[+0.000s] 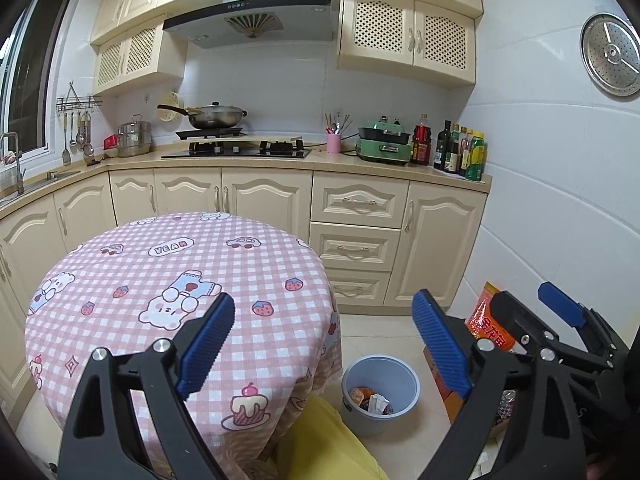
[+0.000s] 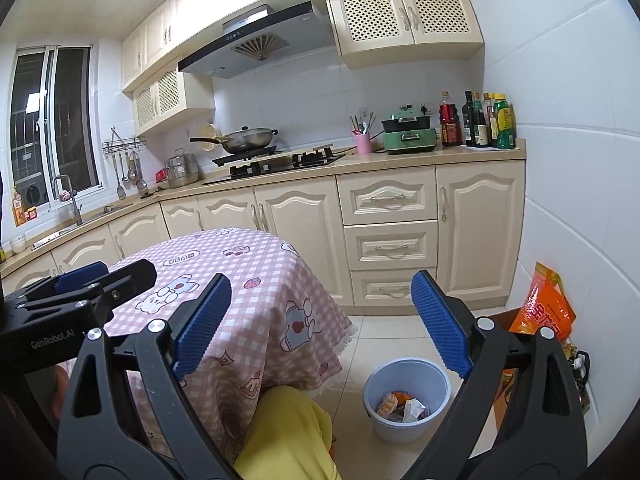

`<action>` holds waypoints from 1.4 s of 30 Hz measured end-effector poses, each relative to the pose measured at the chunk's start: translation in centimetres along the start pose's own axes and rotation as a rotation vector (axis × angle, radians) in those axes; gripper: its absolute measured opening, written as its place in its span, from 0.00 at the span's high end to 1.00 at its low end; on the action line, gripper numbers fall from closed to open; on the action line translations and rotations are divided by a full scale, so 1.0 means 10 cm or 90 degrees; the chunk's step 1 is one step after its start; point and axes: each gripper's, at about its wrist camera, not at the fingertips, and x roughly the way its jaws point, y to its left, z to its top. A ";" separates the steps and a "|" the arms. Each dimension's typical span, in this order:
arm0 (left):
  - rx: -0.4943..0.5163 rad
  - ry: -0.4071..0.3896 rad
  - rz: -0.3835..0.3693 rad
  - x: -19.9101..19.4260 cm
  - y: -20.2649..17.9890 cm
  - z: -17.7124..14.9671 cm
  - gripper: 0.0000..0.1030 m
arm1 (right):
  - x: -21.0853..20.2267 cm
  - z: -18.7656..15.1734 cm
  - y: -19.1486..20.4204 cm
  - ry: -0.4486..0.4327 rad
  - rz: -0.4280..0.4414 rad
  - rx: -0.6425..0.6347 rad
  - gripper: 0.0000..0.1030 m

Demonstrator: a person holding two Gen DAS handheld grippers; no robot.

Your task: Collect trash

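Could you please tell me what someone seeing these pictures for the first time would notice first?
Probably the round table under its pink checked cloth with cartoon bears, filling the lower middle. Next, the pale blue bin on the floor to its right, with crumpled wrappers inside. Both the left gripper and the right gripper hang with jaws wide apart and nothing between them.

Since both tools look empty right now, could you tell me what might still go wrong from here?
1. The bin stands on the floor close beside the hanging tablecloth; a low sweep by the right tool might snag the cloth or tip the bin.
2. The left tool and right tool hover close together, so they could collide.
3. The wrappers sit loose in the bin and could spill if it is knocked.
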 end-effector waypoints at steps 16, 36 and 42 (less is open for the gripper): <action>-0.001 -0.001 -0.001 -0.03 0.02 -0.03 0.14 | 0.01 -0.02 -0.01 0.004 -0.001 0.001 0.13; -0.007 0.004 0.003 0.00 0.04 -0.04 0.14 | 0.06 -0.05 0.01 0.013 0.003 -0.005 0.13; -0.013 0.005 0.003 0.01 0.06 -0.04 0.14 | 0.08 -0.05 0.02 0.018 0.003 -0.004 0.13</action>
